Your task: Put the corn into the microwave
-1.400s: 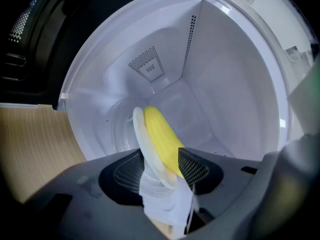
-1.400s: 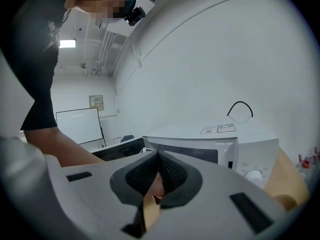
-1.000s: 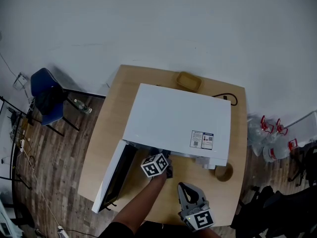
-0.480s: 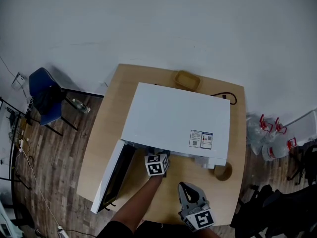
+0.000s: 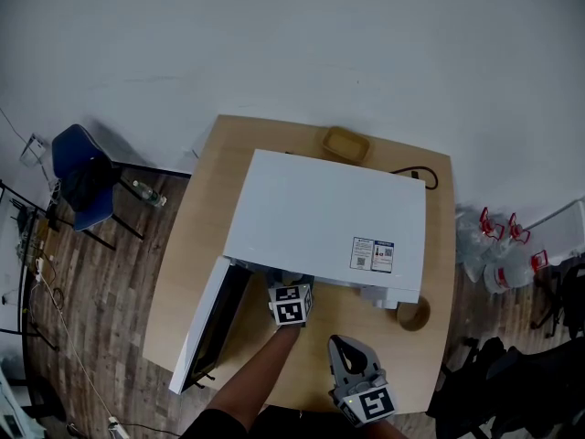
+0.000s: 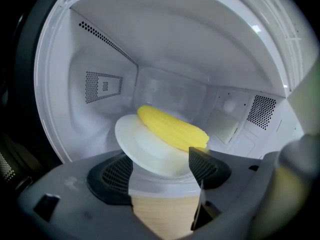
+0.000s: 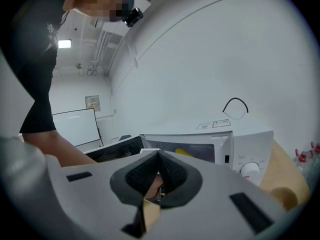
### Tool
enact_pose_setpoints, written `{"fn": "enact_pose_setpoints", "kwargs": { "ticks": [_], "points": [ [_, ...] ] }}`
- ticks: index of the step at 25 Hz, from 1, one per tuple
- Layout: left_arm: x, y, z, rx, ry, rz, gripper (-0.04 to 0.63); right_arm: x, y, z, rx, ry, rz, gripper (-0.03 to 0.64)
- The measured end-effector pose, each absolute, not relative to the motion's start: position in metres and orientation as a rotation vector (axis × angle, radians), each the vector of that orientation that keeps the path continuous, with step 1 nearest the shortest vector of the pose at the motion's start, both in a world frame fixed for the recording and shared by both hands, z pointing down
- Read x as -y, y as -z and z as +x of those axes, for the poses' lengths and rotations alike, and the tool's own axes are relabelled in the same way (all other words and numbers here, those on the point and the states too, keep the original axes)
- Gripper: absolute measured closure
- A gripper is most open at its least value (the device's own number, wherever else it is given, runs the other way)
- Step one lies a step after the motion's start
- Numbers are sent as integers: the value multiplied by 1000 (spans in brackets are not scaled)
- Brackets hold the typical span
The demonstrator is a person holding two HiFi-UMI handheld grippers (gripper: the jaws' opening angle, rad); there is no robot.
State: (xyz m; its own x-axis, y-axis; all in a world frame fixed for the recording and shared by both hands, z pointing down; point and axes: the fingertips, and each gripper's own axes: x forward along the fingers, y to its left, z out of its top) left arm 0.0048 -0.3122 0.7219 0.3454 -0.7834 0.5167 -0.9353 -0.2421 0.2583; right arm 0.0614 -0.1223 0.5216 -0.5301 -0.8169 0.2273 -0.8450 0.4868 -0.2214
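White microwave [image 5: 320, 218] cavity holds the corn [image 6: 172, 129], lying far-left to near-right on its plate [image 6: 145, 151], dead ahead of the nearer left gripper [image 6: 160, 168]. Its jaws have just been opening and stand loose about the plate's near rim. The right gripper [image 7: 159, 176] is clenched, empty.

Microwave [image 5: 329, 222] mouth stands open; plate [image 6: 137, 145] seemingly fills its floor.

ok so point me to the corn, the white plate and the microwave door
corn [image 6: 172, 129], left gripper view, middle of the yellow cob
white plate [image 6: 131, 143], left gripper view, bare left part near its rim
microwave door [image 5: 201, 323], head view, white outer face of the open door
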Motion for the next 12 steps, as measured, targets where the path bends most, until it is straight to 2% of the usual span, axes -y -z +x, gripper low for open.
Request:
{"fn": "enact_pose_setpoints", "kwargs": {
  "ticks": [12],
  "points": [
    [308, -722, 0, 1433, -416, 2109, 266, 111, -525, 56, 2608, -513, 1486, 557]
  ]
}}
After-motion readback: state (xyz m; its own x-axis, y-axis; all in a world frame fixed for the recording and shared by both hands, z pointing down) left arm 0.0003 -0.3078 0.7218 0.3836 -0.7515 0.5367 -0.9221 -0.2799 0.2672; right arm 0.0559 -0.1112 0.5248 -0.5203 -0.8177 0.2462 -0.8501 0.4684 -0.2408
